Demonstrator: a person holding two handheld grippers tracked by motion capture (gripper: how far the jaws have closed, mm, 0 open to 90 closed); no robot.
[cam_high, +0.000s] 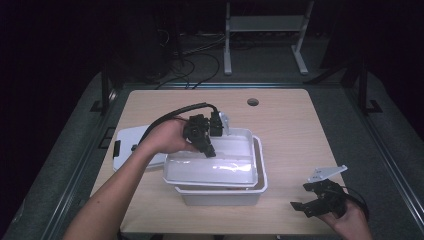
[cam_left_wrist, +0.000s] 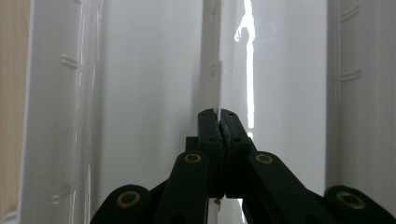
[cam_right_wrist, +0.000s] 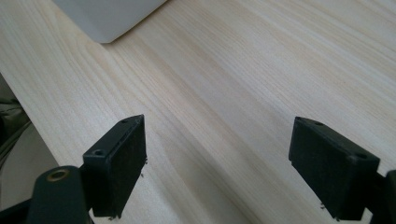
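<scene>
white tray (cam_high: 235, 172) nested in white bin (cam_high: 220, 196) | left gripper (cam_high: 209, 148) clamps tray's rim

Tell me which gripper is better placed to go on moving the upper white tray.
Left. The left gripper is shut on the rim of the upper white tray. The right gripper is open over bare table, apart from the lower tub.
</scene>
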